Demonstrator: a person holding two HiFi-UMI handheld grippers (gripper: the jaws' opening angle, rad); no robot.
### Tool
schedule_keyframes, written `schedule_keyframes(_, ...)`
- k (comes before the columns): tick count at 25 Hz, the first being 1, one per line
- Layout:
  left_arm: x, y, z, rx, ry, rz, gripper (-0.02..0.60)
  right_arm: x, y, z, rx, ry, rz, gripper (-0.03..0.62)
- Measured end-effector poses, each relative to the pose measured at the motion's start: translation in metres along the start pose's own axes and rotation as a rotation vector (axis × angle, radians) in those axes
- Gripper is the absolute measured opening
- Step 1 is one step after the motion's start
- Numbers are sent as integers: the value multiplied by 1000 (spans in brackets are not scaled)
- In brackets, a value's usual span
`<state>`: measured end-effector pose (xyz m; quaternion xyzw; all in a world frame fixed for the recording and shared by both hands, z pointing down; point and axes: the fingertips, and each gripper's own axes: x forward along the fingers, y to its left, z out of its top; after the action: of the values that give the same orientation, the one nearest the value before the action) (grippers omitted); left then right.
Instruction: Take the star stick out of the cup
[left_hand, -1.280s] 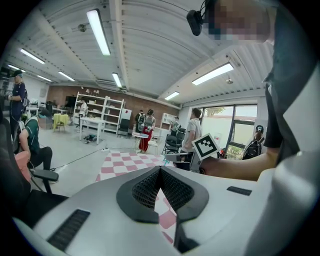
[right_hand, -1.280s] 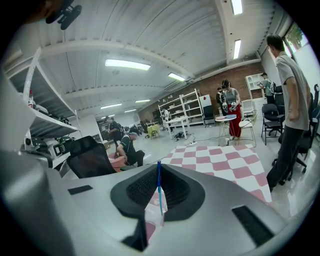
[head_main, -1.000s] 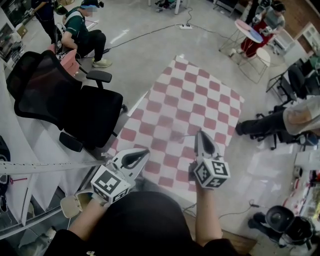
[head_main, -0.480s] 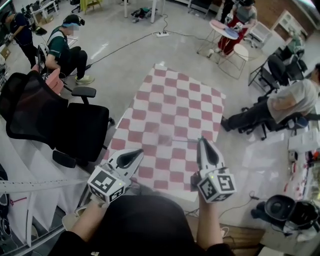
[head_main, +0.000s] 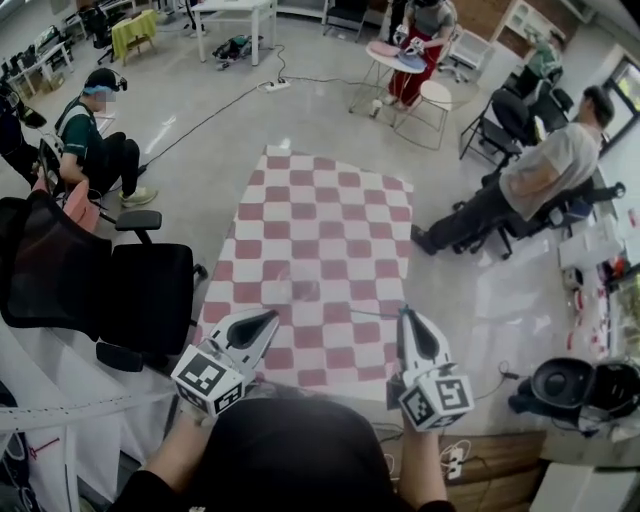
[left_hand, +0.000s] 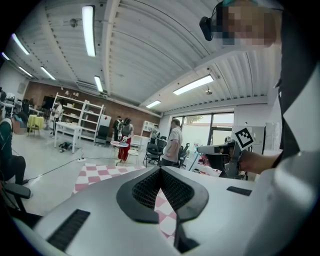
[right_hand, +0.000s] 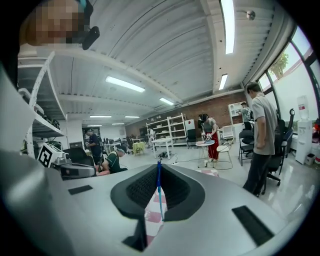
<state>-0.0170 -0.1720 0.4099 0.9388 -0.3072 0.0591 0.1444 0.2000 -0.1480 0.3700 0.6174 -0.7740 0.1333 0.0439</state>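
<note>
My right gripper (head_main: 406, 313) is shut on a thin blue stick (right_hand: 159, 192), which stands upright between its pads in the right gripper view. In the head view the stick (head_main: 374, 315) shows as a faint line running left from the jaw tips over the red-and-white checked cloth (head_main: 320, 225). A pale blur (head_main: 305, 290) lies near its far end, too blurred to name. My left gripper (head_main: 266, 321) hangs at the cloth's near left edge, shut with nothing in it. I see no cup in any view.
A black office chair (head_main: 90, 290) stands left of the cloth. A seated person (head_main: 520, 190) has legs stretched toward its right edge. Another person (head_main: 90, 140) sits far left. A black round appliance (head_main: 565, 385) is on the floor at the right, with white tables and stools beyond.
The head view has lifted and shows more of the room. Both grippers sit lower in the frame, nearer the body. The right gripper keeps its hold on the stick.
</note>
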Motion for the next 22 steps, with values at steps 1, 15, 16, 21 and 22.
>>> schedule_keyframes(1, 3, -2, -1, 3, 4, -12, 40, -5, -3, -3, -1, 3, -11, 31)
schedule_keyframes(15, 23, -18, -3, 13, 18, -103, 40, -35, -11, -24, 19, 18, -83, 31)
schedule_keyframes(16, 23, -18, -3, 13, 18, -107, 40, -34, -11, -24, 17, 19, -84, 29)
schedule_keyframes(21, 22, -18, -2, 15, 27, -120, 40, -31, -8, -23, 1, 25, -94, 29)
schedule_keyframes(22, 21, -17, -2, 14, 28, -121, 40, -31, -7, -23, 4, 23, -94, 29)
